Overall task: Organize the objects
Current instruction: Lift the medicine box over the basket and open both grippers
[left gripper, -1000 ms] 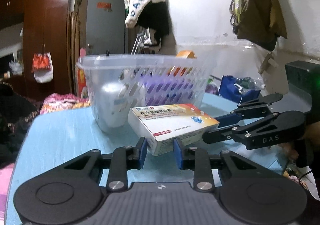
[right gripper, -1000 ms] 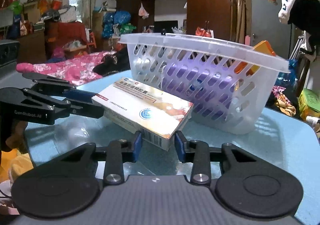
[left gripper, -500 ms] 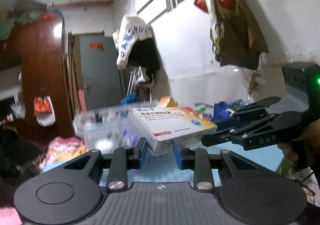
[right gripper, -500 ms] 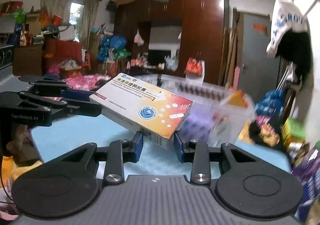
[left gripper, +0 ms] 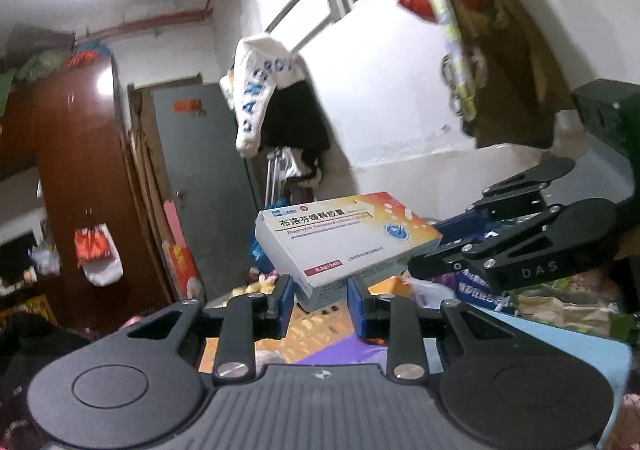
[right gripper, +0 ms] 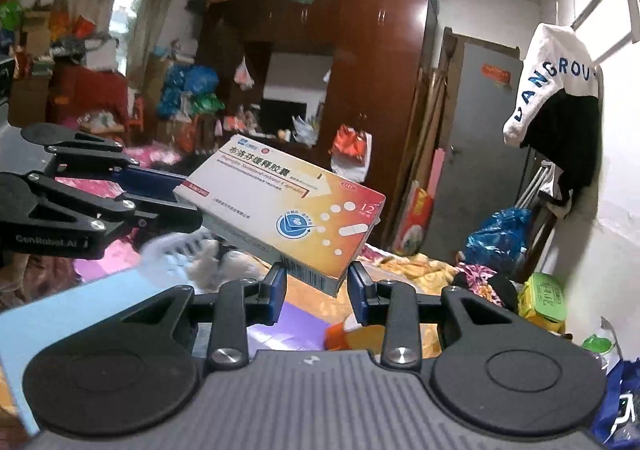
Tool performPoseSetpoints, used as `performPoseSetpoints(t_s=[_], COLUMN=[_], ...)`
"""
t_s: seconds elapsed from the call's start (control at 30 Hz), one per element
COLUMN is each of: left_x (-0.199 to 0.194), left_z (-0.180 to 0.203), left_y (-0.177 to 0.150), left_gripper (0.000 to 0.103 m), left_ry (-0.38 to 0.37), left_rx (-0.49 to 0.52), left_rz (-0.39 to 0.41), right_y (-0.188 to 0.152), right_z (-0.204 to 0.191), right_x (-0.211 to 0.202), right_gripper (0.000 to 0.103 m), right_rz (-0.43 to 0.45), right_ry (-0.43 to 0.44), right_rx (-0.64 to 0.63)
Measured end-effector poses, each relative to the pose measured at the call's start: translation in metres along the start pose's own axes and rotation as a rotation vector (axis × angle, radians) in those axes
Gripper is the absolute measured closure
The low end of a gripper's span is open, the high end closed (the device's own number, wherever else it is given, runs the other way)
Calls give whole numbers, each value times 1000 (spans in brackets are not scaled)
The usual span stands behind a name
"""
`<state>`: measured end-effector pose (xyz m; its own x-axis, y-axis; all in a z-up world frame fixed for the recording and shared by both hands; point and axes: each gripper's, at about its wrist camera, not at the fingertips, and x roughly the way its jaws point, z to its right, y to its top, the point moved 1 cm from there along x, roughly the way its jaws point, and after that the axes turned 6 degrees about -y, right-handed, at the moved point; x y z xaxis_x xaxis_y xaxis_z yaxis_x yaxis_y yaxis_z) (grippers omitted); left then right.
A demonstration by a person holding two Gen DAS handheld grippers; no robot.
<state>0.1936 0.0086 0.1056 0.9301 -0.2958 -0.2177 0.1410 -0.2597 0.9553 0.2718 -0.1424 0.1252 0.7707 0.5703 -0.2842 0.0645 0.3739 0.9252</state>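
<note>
The blue worktop (right gripper: 60,314) lies low in both views, and part of a white basket (right gripper: 176,246) shows beneath. The medicine box (left gripper: 344,238) is held in the air, well above them. The left gripper (left gripper: 320,300) and the right gripper (right gripper: 316,288) each clamp one corner. To do this well, I think both should move together, level, then lower the box slowly.
</note>
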Motion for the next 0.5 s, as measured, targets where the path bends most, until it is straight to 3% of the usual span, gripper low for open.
performPoseSetpoints(t_s=[0.23,0.43,0.47,0.5], left_x=[53,70,71,70], left_z=[-32,-37,-36,-35], left_y=[-24,-35,-37,-38], left_gripper=[70,67,63,56], left_ry=[10,39,53,65], left_rx=[-75,-87,-75,-69], left_rz=[-101,-164,-169,-166], right_y=[-11,-23,-24,-25], right_z=[0,5,4,4], right_x=[49,53,50,44], right_gripper=[66,64,63,54], right_rz=[-92,-131,-129,-117], right_ry=[-8,3,-8,-29], right_rx=[1,14,12,8])
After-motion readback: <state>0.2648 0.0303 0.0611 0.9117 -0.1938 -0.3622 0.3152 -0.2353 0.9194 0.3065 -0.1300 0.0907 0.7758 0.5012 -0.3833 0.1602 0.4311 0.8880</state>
